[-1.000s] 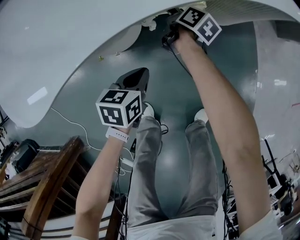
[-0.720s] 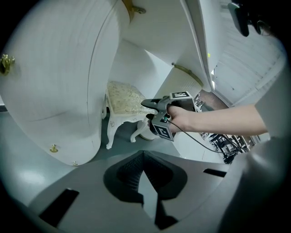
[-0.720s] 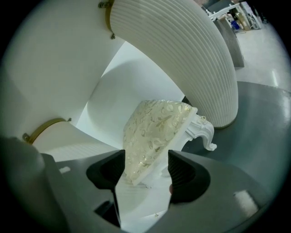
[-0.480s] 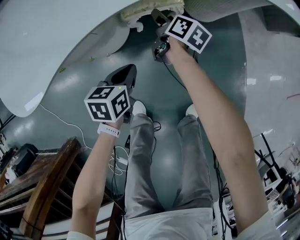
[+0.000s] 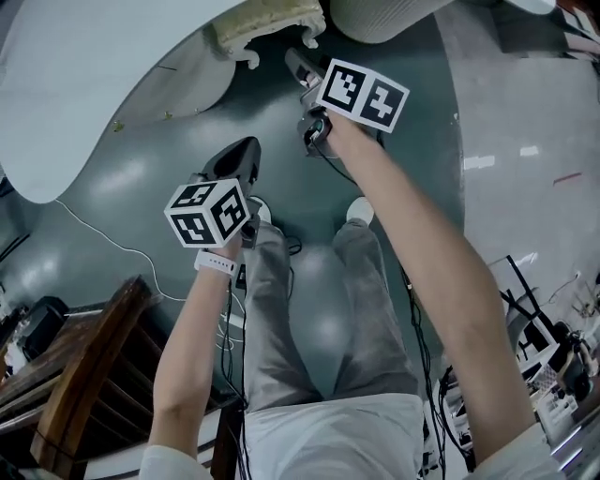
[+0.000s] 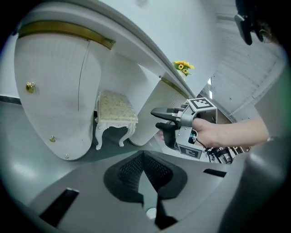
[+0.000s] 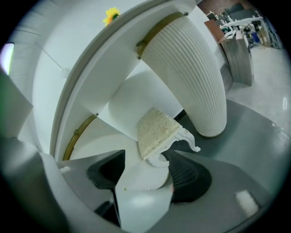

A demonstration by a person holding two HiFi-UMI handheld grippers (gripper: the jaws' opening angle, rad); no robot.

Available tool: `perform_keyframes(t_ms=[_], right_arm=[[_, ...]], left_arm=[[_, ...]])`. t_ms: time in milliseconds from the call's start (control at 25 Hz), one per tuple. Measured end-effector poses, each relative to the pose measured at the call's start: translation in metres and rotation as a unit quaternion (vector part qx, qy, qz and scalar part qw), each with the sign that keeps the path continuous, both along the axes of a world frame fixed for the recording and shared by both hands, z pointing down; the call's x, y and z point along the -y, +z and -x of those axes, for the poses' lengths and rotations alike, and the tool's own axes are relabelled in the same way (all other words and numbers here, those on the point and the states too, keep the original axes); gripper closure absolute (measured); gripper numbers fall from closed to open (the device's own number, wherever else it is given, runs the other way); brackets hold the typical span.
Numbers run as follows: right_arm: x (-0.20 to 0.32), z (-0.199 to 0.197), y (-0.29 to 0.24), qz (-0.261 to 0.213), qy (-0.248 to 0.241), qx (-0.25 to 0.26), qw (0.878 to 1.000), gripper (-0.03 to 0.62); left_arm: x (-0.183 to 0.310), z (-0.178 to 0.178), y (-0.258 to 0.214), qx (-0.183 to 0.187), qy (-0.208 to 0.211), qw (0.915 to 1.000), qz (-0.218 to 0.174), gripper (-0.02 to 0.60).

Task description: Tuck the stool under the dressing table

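- Standing on the grey-green floor (image 5: pixel 375 159), the person has both legs (image 5: pixel 309 319) showing at the bottom of the head view, with both arms reaching forward.
- The left hand-held gripper (image 5: pixel 246 150) is held out on the person's left with its marker cube nearest the camera. Its own view shows the dark jaws pressed together with nothing between them (image 6: pixel 143 157).
- The right hand-held gripper (image 5: pixel 298 64) reaches further out, pointing toward the desk. Its jaws are spread wide and pinch nothing (image 7: pixel 145 175). The left gripper view also shows them apart (image 6: pixel 157 119), off to the right of the stool and clear of it.
- The stool (image 5: pixel 267 23), white with carved curled legs and a pale speckled cushion, stands on the floor just beyond the right hand-held gripper. It sits in the knee space of the desk (image 6: pixel 117 111), between the pedestal with gold knobs (image 6: pixel 54 91) and the ribbed pedestal (image 7: pixel 191 73).
- The white curved desk (image 5: pixel 94 84) arches over the stool (image 7: pixel 157 129), with a gold trim band under its top.
- Yellow flowers (image 6: pixel 183 67) stand on the desk top, farthest back.
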State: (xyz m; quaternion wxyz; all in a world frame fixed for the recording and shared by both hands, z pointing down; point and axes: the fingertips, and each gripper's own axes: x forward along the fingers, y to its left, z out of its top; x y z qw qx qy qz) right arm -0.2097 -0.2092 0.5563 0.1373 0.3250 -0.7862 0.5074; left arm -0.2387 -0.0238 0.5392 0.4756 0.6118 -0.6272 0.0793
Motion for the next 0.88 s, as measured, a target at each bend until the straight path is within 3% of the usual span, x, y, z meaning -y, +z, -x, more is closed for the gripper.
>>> perform_keyframes(t_ms=[240, 440, 600, 880], right_arm=[[-0.040, -0.032, -0.061, -0.016, -0.040, -0.011, 0.999, 0.303], [-0.065, -0.052, -0.109, -0.050, -0.071, -0.018, 0.996, 0.385], [-0.081, -0.075, -0.151, -0.066, -0.083, -0.016, 0.994, 0.479], [-0.120, -0.114, -0.221, -0.076, -0.119, -0.006, 0.990, 0.525]], left_arm=[[-0.016, -0.022, -0.049, 0.021, 0.000, 0.9998, 0.002, 0.571], [-0.024, -0.041, -0.091, 0.021, 0.005, 0.9997, -0.010, 0.571], [-0.027, -0.063, -0.132, 0.015, -0.001, 0.9995, -0.027, 0.571], [-0.029, -0.100, -0.186, -0.024, -0.017, 0.9984, -0.047, 0.571]])
